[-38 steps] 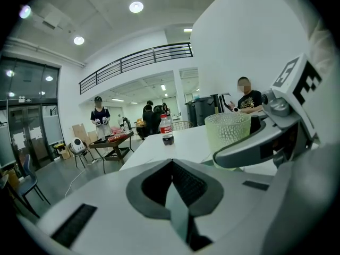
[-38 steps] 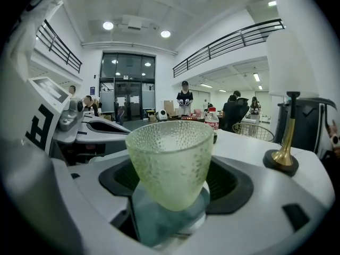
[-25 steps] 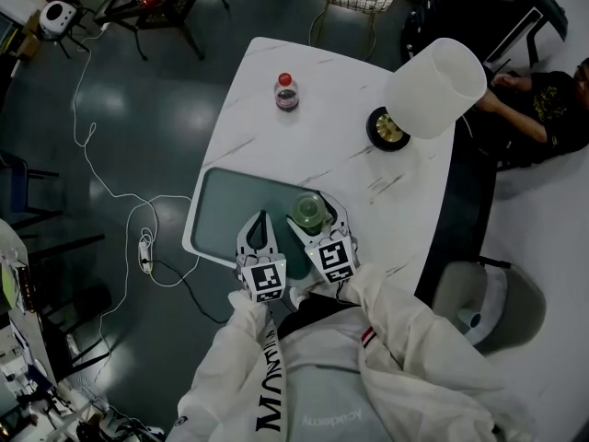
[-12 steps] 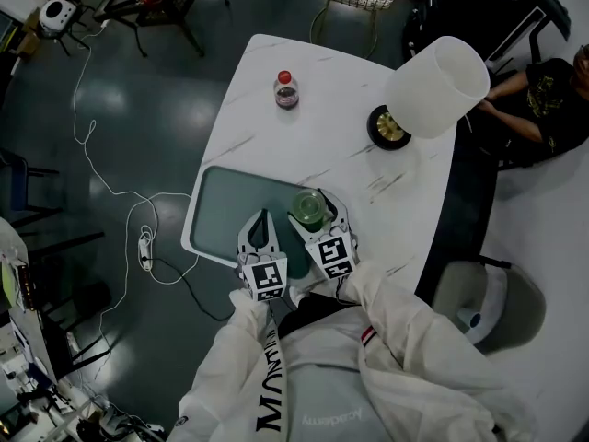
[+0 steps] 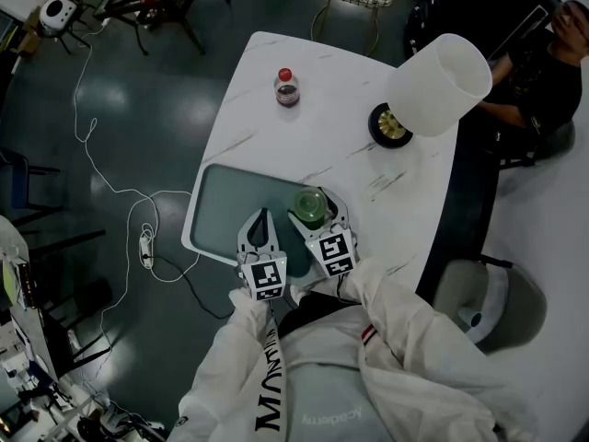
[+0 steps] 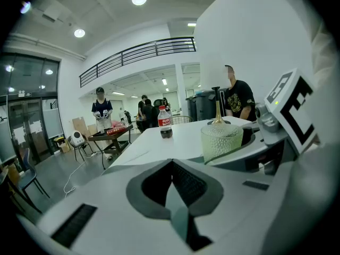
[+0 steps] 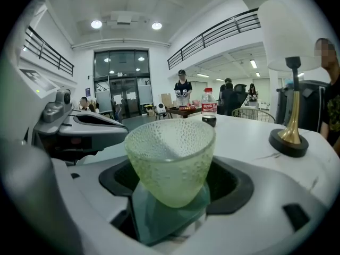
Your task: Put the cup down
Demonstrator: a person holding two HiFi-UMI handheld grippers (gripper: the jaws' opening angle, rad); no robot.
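Green pebbled glass, the cup (image 7: 170, 158) stands upright, pinched low on its tapered base by the right tool (image 5: 313, 212). It is over the right end of the grey-green tray (image 5: 216, 205), at the near edge of the white worktop (image 5: 313, 141). Whether its foot touches the tray I cannot tell.

The move calls for lowering straight down and level, letting the base sit flat before the jaws spread, then drawing back without nudging the wall.

The left tool (image 5: 260, 221) hovers just beside, jaws pressed together on nothing, close enough to bump. The bottle (image 5: 286, 89) and lamp (image 5: 433, 86) stand well apart, blocking nothing.
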